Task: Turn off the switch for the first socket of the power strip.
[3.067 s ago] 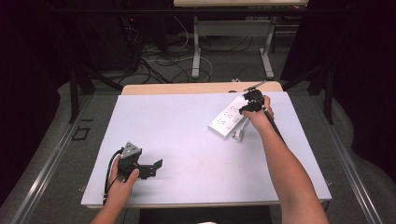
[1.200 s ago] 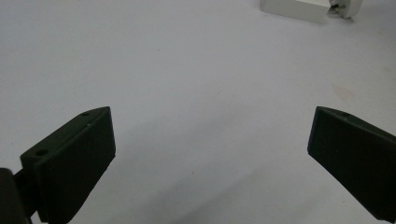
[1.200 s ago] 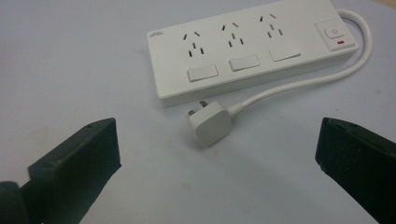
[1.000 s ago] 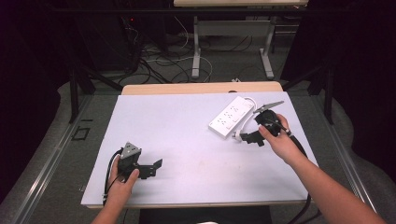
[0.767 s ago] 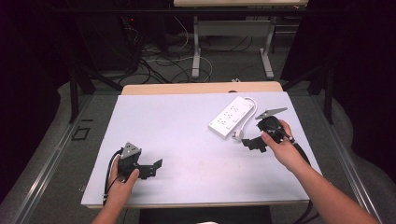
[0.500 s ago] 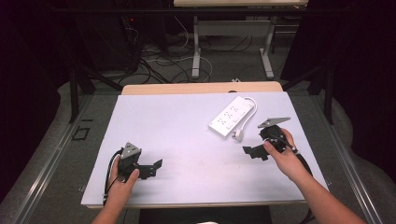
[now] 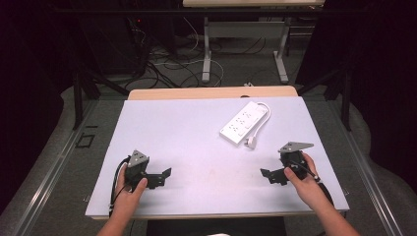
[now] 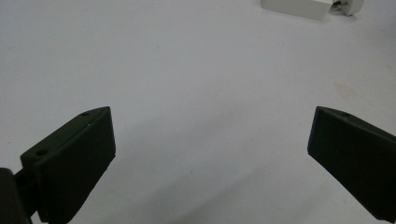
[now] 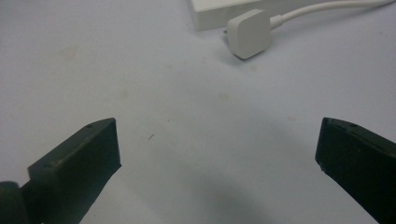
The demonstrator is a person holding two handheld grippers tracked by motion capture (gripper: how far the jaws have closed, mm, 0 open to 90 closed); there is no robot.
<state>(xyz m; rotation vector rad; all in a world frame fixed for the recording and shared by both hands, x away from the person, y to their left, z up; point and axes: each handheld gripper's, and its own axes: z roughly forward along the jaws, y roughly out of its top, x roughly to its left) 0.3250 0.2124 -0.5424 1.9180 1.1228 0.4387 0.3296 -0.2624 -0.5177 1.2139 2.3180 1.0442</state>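
Right gripper (image 7: 273, 175) withdrawn, power strip (image 7: 244, 123) beyond.

In the left gripper view, the power strip (image 8: 299, 6) ahead of the jaws is cut by the top edge, with one end showing; in the right gripper view its body (image 9: 243, 11) and cable (image 9: 327, 8) run off the top beyond the plug (image 9: 248, 33). From the high view, its sockets are too small to count.

A pale worktop (image 7: 196, 132) fills the middle of the frame. Beyond it, at upper centre, tangled cables (image 7: 169, 61) lie on the floor beside grey desk legs (image 7: 207, 54).
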